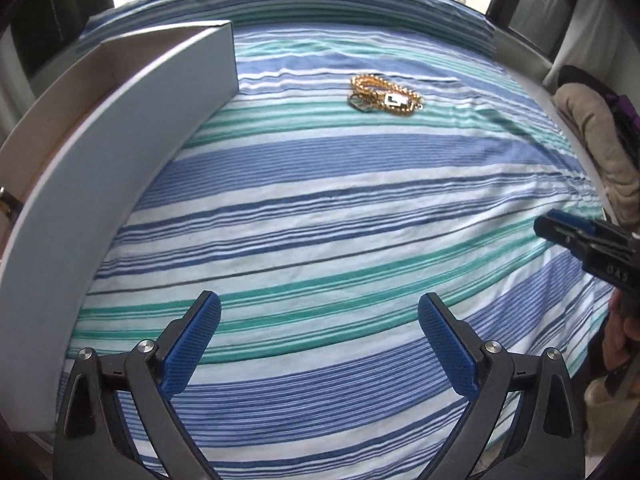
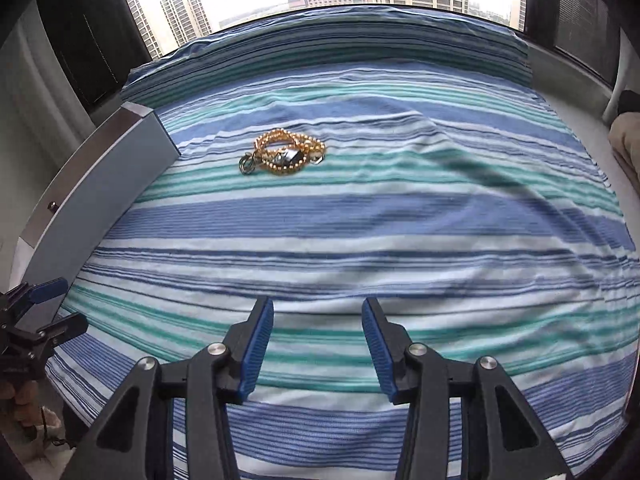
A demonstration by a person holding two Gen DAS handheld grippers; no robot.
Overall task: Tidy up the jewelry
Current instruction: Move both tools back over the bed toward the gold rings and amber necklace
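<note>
Your left claw (image 1: 320, 344) stands wide and empty, your right claw (image 2: 318, 346) half open and empty. The gold chain jewelry (image 1: 384, 94) lies heaped far ahead on the striped bed (image 1: 320, 216), right of the open white box (image 1: 120, 128), probably its destination.

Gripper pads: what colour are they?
Blue, textured pads on black fingers; clearest in the left wrist view.

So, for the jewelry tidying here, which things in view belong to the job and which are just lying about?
Belongs to the job:
- pile of gold chains on the bed
- small metal rings touching the pile
- open grey box at the bed's left edge

Just lying about:
- striped bedsheet
- beige bundle on the right ledge
- tower blocks outside the window
</note>
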